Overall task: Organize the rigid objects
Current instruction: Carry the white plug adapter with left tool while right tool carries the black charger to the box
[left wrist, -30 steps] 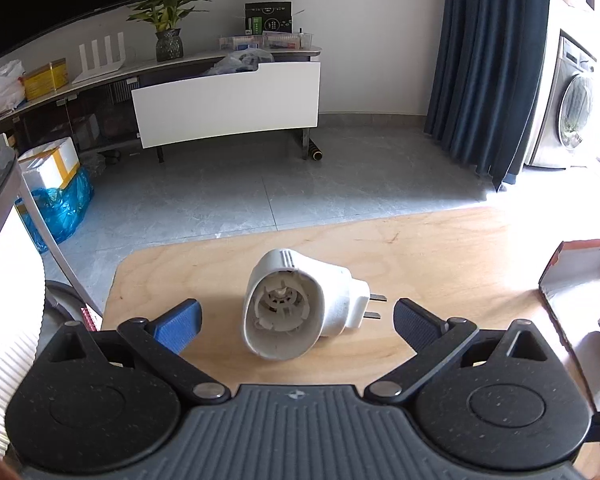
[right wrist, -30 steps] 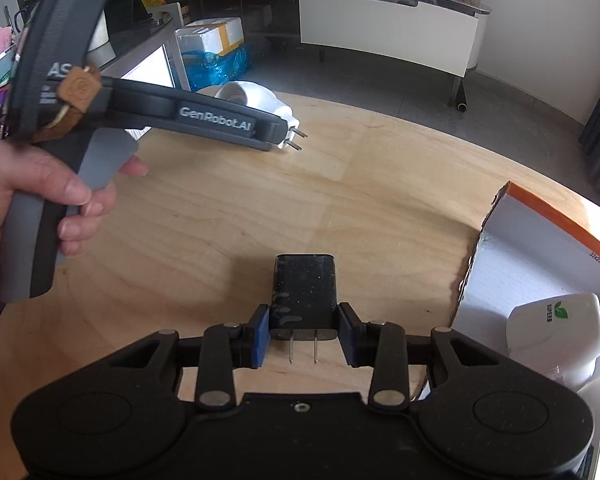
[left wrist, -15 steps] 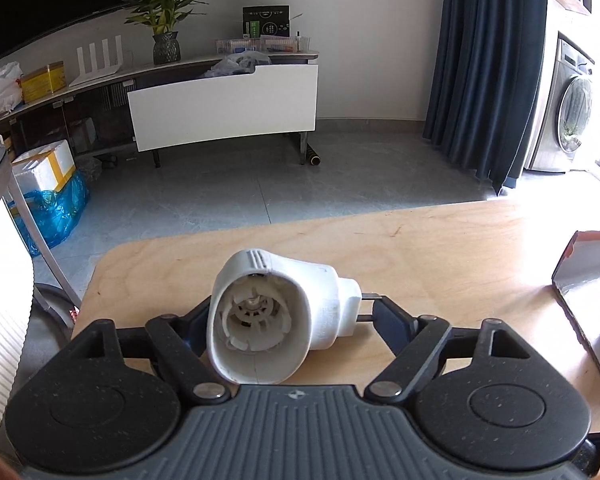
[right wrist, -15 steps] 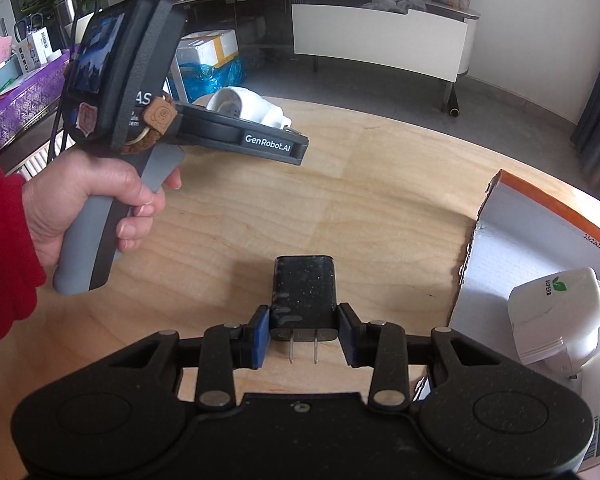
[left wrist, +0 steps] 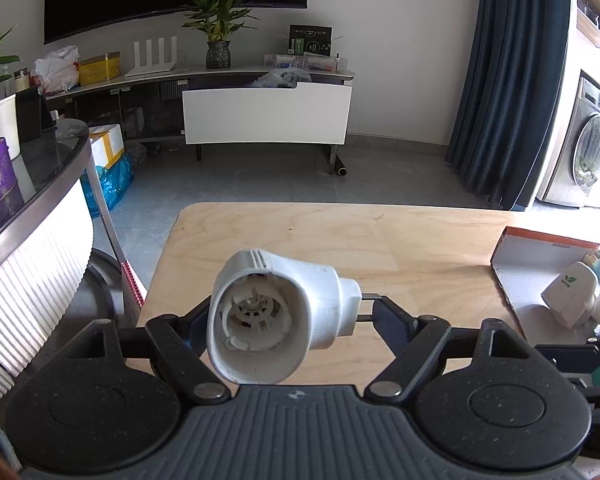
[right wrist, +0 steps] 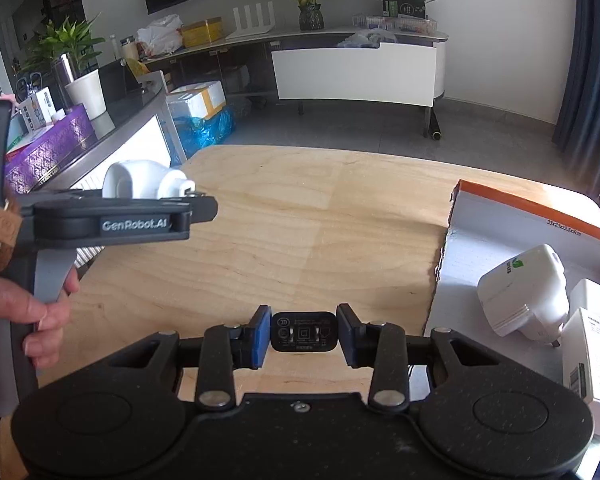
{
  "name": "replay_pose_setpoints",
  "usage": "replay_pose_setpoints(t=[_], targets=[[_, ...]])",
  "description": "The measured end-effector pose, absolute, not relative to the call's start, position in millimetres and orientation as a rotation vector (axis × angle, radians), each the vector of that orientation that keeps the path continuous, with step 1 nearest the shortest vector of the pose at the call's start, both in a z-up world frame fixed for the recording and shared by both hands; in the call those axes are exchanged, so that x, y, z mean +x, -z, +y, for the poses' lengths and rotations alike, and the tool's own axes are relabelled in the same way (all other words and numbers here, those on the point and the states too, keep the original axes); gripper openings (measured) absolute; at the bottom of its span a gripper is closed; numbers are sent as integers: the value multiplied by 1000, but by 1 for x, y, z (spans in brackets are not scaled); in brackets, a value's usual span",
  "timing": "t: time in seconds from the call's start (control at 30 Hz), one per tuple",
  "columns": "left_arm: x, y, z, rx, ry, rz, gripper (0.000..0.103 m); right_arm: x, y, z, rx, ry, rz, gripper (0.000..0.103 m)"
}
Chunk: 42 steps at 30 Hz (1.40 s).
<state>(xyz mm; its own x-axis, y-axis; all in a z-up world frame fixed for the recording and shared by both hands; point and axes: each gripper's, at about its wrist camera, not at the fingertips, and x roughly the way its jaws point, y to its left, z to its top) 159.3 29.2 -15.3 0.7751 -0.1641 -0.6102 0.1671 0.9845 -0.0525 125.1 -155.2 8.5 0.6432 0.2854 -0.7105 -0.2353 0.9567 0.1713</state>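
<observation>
My left gripper (left wrist: 288, 320) is shut on a white round plug-in device (left wrist: 276, 316) and holds it above the wooden table (left wrist: 380, 240), prongs pointing right. It also shows in the right wrist view (right wrist: 144, 180). My right gripper (right wrist: 303, 332) is shut on a black charger (right wrist: 303, 331), held end-on above the table. An open white box with an orange rim (right wrist: 500, 216) lies at the right, holding a white adapter (right wrist: 524, 292) with a green leaf logo.
White cartons (right wrist: 592, 352) lie in the box beside the adapter. A curved counter (left wrist: 32, 216) with a purple box stands left of the table. The person's hand (right wrist: 28, 312) holds the left gripper's handle. A TV stand (left wrist: 260, 112) is across the floor.
My left gripper closed on the white device and lifted it off the table. My right gripper lifted the black charger and tilted it, so its end face now shows.
</observation>
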Motion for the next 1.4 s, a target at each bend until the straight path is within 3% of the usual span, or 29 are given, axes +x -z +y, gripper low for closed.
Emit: replay_pose_setpoints(t=[0.57, 1.4], targets=[[79, -4, 24, -61, 133, 678, 83, 54, -50, -169, 112, -279, 706, 44], [31, -14, 12, -74, 120, 640, 83, -8, -70, -186, 123, -240, 631, 44]])
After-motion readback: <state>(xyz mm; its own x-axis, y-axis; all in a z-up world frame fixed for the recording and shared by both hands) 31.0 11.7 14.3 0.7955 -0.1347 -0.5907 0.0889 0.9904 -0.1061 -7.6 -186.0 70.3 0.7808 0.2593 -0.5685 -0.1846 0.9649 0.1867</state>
